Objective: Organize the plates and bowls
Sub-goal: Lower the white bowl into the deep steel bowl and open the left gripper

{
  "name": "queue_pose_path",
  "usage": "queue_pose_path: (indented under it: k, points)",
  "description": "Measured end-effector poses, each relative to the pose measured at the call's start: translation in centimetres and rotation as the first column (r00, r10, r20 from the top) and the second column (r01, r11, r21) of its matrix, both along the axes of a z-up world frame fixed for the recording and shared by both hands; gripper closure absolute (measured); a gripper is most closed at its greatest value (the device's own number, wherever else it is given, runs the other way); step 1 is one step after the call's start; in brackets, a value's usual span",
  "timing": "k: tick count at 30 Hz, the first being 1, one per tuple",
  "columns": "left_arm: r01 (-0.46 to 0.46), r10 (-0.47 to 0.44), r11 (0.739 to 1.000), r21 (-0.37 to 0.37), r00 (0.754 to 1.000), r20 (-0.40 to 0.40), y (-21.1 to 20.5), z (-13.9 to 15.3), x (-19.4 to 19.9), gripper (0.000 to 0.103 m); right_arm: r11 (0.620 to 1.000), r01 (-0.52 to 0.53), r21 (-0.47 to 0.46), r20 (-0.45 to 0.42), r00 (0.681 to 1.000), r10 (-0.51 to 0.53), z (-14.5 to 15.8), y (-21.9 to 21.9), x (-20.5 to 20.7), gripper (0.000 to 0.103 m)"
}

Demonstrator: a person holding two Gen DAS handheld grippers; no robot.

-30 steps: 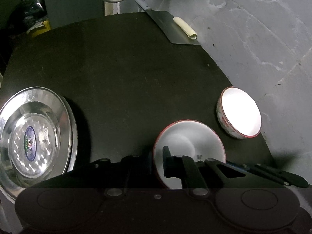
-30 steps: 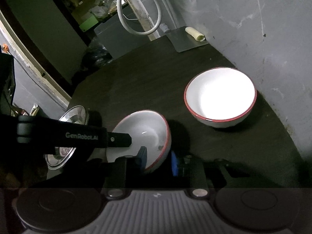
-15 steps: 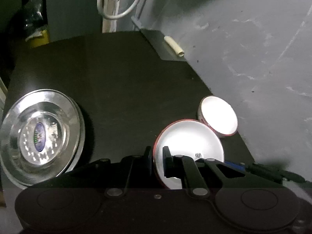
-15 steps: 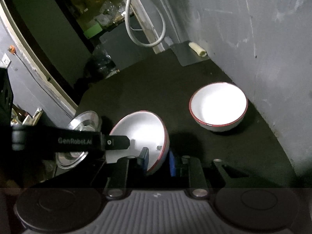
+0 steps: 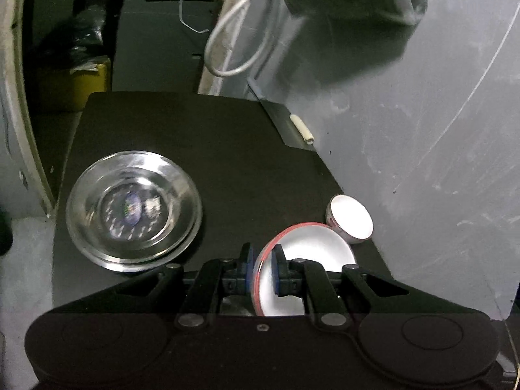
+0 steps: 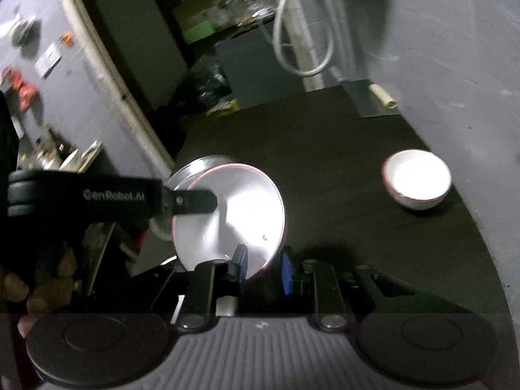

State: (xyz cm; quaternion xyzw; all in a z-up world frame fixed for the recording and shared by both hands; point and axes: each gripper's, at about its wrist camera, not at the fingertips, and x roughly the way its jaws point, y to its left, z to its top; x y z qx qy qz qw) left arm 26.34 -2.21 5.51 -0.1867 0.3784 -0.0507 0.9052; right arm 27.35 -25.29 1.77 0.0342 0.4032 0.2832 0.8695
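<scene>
Both grippers have lifted the red-rimmed bowl (image 6: 227, 217); left gripper (image 5: 261, 266) and right gripper (image 6: 263, 271) clamp opposite rims; second red-rimmed bowl (image 6: 417, 182) sits ahead-right of the right gripper, nearer it.

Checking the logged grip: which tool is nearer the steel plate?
Left. The left tool, pinching the bowl, sits beside the steel plate; the right tool grips the bowl's far rim.

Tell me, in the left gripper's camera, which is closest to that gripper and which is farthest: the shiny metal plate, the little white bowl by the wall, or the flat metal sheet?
1. Little white bowl, just ahead, right.
2. Shiny metal plate, ahead, left.
3. Flat metal sheet, far end, by the wall.
</scene>
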Motion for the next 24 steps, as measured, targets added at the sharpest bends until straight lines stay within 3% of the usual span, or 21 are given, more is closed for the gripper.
queue_pose_path:
  k: [11, 24]
  points:
    - [-0.157, 0.155, 0.976, -0.153, 0.988, -0.028, 3.3, -3.1, -5.1, 0.091, 0.984, -0.119, -0.134, -0.059, 0.992, 0.112, 0.4, 4.4, -2.6, 0.079]
    - [-0.233, 0.216, 0.969, -0.079, 0.960, -0.179, 4.0, -6.1, -5.2, 0.092, 0.978, -0.168, -0.127, -0.183, 0.973, 0.143, -3.0, 6.1, -1.2, 0.079]
